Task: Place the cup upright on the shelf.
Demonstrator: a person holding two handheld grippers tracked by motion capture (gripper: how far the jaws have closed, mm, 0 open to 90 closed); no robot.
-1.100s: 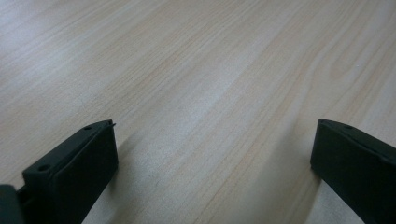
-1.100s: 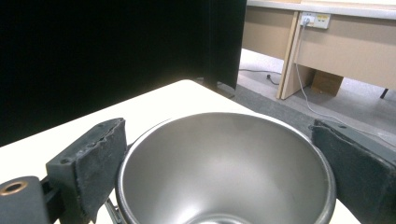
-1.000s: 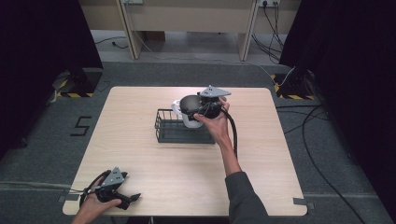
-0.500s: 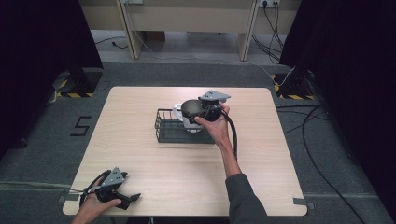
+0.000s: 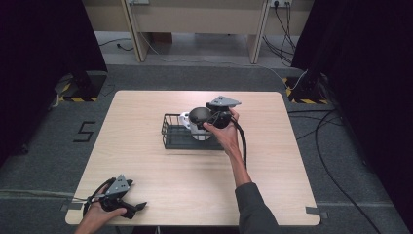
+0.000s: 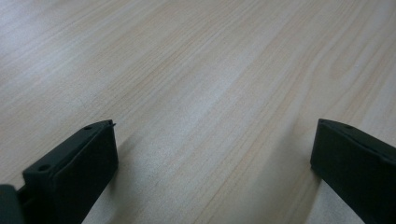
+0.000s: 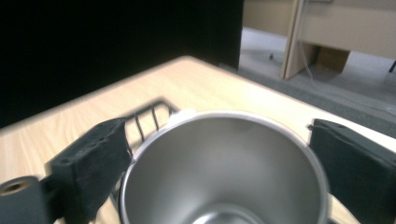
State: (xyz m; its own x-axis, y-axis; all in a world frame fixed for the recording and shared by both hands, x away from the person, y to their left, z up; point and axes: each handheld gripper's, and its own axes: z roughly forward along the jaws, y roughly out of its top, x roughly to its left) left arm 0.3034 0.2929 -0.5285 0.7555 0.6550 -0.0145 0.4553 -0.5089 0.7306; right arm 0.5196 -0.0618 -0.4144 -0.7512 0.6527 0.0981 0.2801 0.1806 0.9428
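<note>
Straddling the rim of a metal cup (image 7: pixel 224 172), the right gripper (image 7: pixel 224 154) has its two black jaws on opposite sides of the cup. The jaws have just been closing with the cup between them. The left jaw sits against the rim; the right jaw stands just beside the rim, and contact there cannot be told, so a firm grasp is not confirmed. In the high view the cup (image 5: pixel 197 127), white on the outside, stands upright inside a black wire basket (image 5: pixel 175 139) near the middle of the wooden table (image 5: pixel 146 161). The left gripper (image 5: pixel 127 208) rests at the near left corner of the table, well apart from the basket, jaws spread wide with bare table between them.
</note>
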